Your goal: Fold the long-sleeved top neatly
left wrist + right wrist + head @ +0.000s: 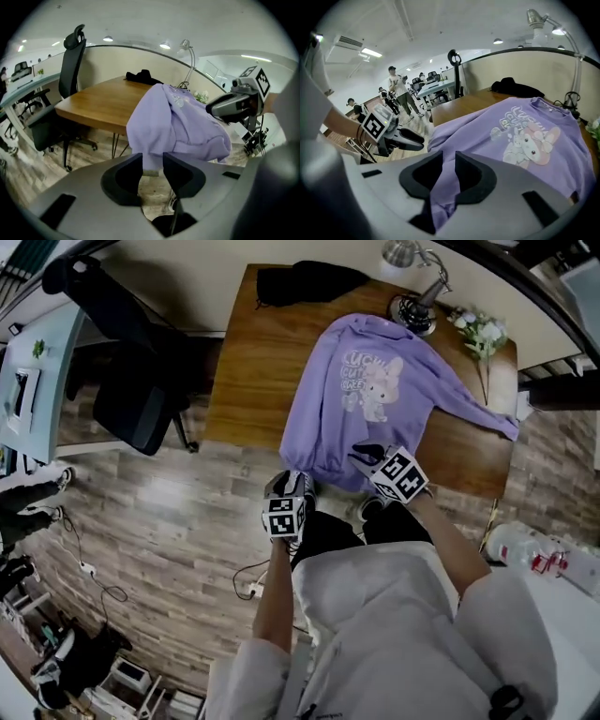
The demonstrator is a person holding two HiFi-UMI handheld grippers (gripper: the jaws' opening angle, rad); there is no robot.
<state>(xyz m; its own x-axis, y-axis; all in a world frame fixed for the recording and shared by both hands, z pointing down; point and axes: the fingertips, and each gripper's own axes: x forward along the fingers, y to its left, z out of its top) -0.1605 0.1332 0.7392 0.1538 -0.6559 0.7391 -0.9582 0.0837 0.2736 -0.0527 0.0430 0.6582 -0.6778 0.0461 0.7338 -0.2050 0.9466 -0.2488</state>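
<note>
1. Two tools are at work at the table's near edge, both clamped on the lilac long-sleeved top (366, 395). The top lies front up on the wooden table (248, 381), its rabbit print (375, 395) showing, its neck toward the desk lamp (417, 282) and its hem spilling over the near edge.
2. The left tool (298, 482) has its jaws standing a little apart. The gap is filled by a hanging strip of lilac cloth that ends in a ribbed sleeve cuff (151, 171), so it reads as pinching that cuff just off the table's edge.
3. The right tool (364, 456) has its jaws close together on a fold of the top's lower body, near the hem. Cloth runs right through the narrow gap.
4. The other sleeve (473, 409) lies stretched out toward the far right corner, near the flowers (480, 332).
5. Done so far, as I judge it: very little. The top is on the table and roughly flat across the chest, but the near side is bunched and no clean fold line shows anywhere.
6. Left to do, as I judge it: square and smooth the body, bring both sleeves in across it, then fold the body over itself into a tidy packet.
7. A black garment (305, 282) sits at the far edge, well apart from the top and playing no part here.
</note>
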